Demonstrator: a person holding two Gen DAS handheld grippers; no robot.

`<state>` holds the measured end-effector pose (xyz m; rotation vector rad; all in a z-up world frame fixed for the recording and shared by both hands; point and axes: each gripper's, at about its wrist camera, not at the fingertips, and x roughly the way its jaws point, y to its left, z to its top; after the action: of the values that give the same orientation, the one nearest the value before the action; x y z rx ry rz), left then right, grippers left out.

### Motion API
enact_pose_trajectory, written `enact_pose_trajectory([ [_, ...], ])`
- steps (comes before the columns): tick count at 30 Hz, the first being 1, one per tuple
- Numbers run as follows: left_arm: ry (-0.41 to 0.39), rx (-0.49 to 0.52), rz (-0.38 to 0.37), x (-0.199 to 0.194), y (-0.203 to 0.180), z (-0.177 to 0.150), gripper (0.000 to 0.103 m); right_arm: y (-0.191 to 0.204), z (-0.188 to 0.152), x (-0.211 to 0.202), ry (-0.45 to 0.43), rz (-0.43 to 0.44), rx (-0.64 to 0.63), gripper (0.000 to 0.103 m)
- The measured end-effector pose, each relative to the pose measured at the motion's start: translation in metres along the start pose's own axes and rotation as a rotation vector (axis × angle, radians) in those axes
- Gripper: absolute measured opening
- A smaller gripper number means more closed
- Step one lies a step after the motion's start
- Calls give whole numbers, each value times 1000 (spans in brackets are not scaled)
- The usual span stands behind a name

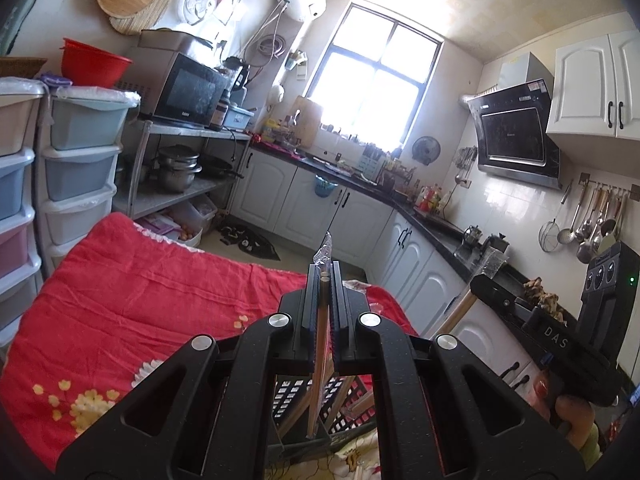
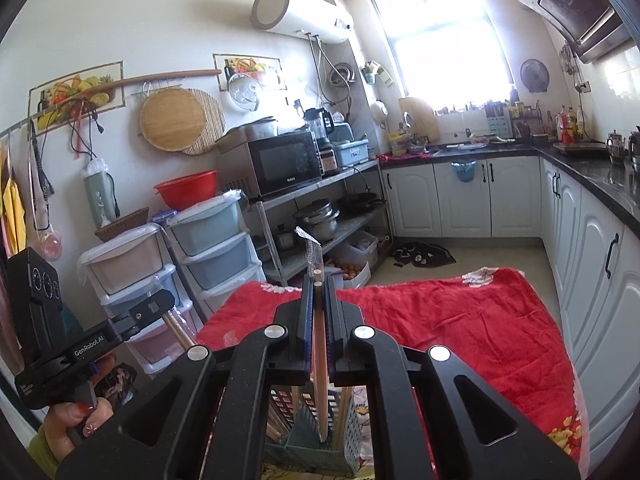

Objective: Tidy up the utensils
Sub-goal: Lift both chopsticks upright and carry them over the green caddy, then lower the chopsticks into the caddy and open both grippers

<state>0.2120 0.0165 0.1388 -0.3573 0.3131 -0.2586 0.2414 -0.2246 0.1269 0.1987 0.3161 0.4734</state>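
1. Kitchen clutter fills the background: stacked drawers (image 1: 76, 168) on the left, a bright window (image 1: 376, 80) far off, white cabinets on the right, and a red cloth (image 1: 140, 288) over the near surface.
2. Left gripper (image 1: 325, 280) has its jaws shut almost fully on a wrapped pair of chopsticks (image 1: 320, 344), whose lower end hangs over the slotted utensil holder (image 1: 296, 408) below.
3. Right gripper (image 2: 318, 284) is likewise clamped tight on its own chopsticks (image 2: 320, 360), tips inside the same holder (image 2: 348, 432).
4. Judging by this, the step in hand is dropping chopsticks into compartments; next, each pair needs lowering straight, then the jaws must part.
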Motion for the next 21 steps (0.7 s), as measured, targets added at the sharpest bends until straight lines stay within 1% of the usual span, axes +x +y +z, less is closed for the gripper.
enact_pose_trajectory([
  [11, 49, -3, -2, 15, 6, -19, 3, -3, -28, 24, 77, -1, 13, 5],
  [21, 87, -3, 12, 24, 10, -30, 3, -8, -43, 37, 134, -8, 30, 6],
])
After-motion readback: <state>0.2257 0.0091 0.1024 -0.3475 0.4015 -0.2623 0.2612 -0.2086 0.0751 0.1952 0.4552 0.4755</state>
